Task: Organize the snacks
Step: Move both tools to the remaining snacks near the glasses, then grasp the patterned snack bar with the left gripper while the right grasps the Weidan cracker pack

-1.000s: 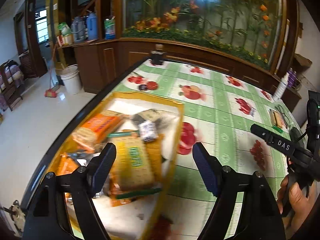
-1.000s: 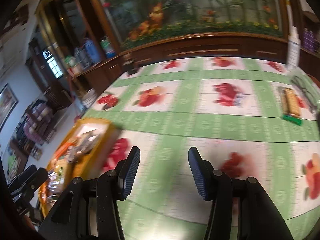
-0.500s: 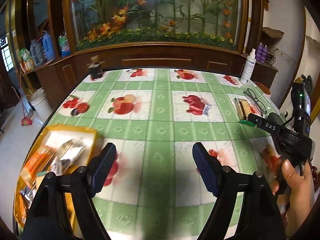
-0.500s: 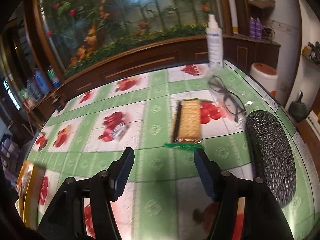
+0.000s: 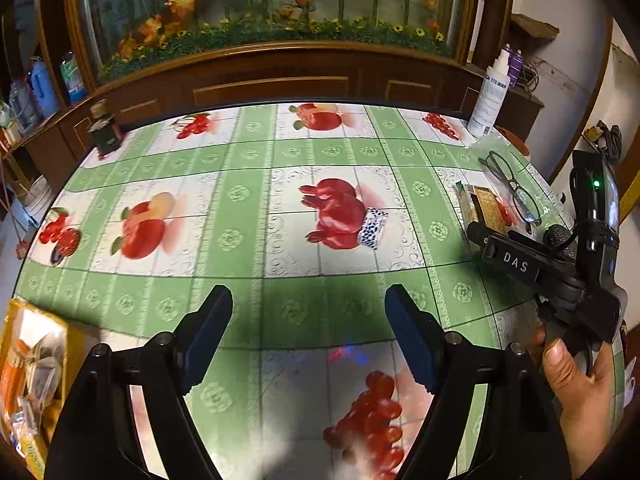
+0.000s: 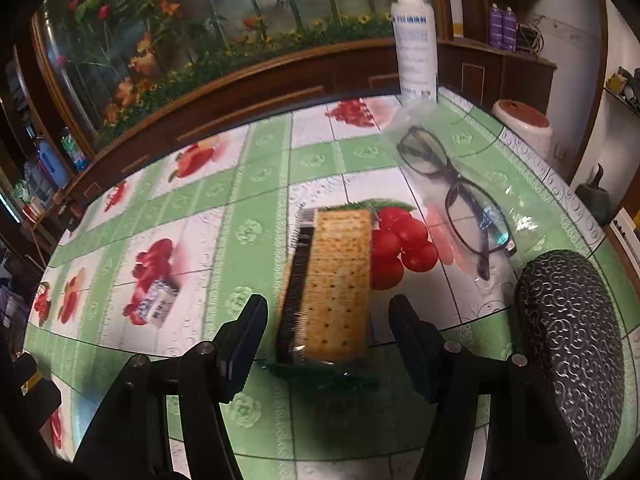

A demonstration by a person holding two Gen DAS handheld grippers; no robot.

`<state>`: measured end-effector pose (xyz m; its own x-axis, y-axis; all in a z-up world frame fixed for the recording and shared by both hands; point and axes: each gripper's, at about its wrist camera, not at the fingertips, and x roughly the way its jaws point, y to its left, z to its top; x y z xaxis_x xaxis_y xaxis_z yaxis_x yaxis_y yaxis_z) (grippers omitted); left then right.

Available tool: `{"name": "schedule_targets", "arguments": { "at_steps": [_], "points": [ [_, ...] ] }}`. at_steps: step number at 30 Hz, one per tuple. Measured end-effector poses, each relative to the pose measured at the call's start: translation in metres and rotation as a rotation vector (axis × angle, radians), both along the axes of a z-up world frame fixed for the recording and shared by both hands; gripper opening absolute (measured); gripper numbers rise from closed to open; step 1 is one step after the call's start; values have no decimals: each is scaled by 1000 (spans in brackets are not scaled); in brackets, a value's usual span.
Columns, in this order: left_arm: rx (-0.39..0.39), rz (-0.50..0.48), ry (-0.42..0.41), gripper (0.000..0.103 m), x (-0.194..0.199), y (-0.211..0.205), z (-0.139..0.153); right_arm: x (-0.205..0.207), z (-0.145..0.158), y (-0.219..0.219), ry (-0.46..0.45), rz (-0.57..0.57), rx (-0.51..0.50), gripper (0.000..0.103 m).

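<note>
right gripper [image 6: 328,340] open, empty, fingers straddling near end of cracker pack [image 6: 332,280] flat on table [image 6: 256,176], lined up for lengthwise pinch; contact unclear, probably none. left gripper [image 5: 308,336] open, empty, over bare cloth. small wrapped snack [image 5: 373,227] mid-table; snack tray [image 5: 24,380] at left edge.

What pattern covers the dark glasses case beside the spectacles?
Raised swirling scrollwork on the black glasses case, clearest in the right wrist view.

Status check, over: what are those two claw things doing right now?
Left hand-held gripper open, empty. Right hand-held gripper open, lined up on cracker pack. Glasses beside pack, apart.
</note>
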<state>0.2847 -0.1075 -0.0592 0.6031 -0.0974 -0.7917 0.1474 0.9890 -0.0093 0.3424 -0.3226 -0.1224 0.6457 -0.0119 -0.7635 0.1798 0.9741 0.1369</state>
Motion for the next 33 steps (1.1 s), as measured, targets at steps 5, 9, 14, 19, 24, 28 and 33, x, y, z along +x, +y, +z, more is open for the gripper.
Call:
{"name": "schedule_targets", "arguments": {
  "at_steps": [5, 9, 14, 19, 24, 28, 33],
  "points": [
    [43, -24, -20, 79, 20, -23, -6, -9, 4, -3, 10, 15, 0, 47],
    [48, -61, -2, 79, 32, -40, -11, -44, 15, -4, -32, 30, 61, 47],
    [114, -89, -6, 79, 43, -65, -20, -86, 29, -5, -65, 57, 137, 47],
    [128, -87, 30, 76, 58, -69, -41, -117, 45, -4, -100, 77, 190, 47],
    [40, -62, 64, 16, 64, -57, -47, -147, 59, -3, -136, 93, 224, 47],
    [11, -68, 76, 15, 52, -51, -46, -163, 59, -1, -133, 99, 252, 47],
    [-23, -58, 77, 15, 16, -30, -37, -180, 54, 9, -112, 114, 260, 47]
  ]
}}
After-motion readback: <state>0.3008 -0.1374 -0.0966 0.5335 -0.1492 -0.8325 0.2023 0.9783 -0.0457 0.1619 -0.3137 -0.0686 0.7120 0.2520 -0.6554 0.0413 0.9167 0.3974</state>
